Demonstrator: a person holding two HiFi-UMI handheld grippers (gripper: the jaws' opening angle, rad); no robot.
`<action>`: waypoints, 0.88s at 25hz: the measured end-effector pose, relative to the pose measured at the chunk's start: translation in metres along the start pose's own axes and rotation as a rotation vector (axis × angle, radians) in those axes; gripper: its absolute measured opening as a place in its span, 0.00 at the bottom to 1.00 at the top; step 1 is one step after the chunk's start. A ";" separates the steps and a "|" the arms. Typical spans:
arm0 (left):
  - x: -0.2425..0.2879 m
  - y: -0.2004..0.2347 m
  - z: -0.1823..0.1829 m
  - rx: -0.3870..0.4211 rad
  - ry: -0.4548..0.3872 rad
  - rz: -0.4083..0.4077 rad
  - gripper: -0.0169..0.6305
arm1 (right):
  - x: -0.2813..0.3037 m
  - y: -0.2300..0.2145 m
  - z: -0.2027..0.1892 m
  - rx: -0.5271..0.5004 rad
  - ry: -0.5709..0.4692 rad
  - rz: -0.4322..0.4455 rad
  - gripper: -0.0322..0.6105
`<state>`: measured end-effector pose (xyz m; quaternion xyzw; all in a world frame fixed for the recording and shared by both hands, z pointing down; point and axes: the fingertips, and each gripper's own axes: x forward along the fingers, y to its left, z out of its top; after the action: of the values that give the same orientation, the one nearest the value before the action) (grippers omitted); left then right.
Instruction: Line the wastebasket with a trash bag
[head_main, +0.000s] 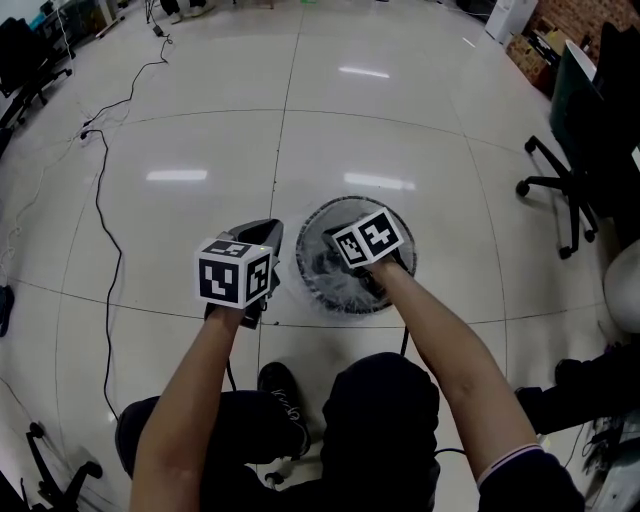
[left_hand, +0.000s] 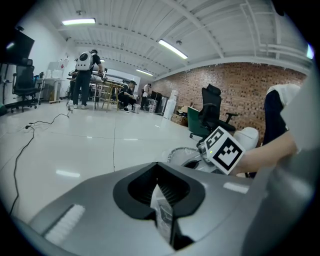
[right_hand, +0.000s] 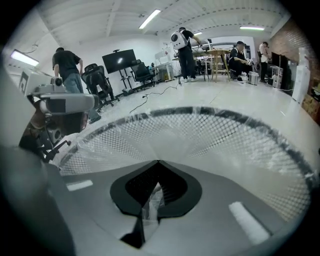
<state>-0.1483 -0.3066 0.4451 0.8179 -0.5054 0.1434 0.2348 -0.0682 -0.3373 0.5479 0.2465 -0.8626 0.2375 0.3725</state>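
Jaws on both were pressed shut, each pinching clear film: left gripper (left_hand: 159, 172) just beside the basket (head_main: 404, 240) rim, right gripper (right_hand: 158, 165) over its mouth. Bag (right_hand: 125, 142) lay draped inside the mesh. To do it well, I judged: spread the two pinches apart, hook hem over rim evenly, no yanking, since the film looked thin.

No word, number or brand name can be read in any of the three views. The white cube with black squares (head_main: 236, 272) on the left gripper (left_hand: 158, 164) and the same kind of white cube (head_main: 367, 238) on the right gripper (right_hand: 158, 161) carry only coded square patterns, not letters.
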 end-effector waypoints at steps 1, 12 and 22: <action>-0.001 0.000 0.000 0.002 0.001 0.002 0.04 | -0.004 0.001 0.003 0.000 -0.008 0.000 0.05; -0.006 -0.025 0.024 0.049 -0.053 -0.013 0.04 | -0.082 0.024 0.045 -0.018 -0.208 0.022 0.05; -0.032 -0.072 0.066 0.176 -0.112 -0.045 0.04 | -0.181 0.038 0.067 -0.105 -0.448 0.006 0.05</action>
<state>-0.0982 -0.2898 0.3565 0.8532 -0.4848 0.1359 0.1363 -0.0175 -0.3030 0.3604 0.2707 -0.9357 0.1328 0.1833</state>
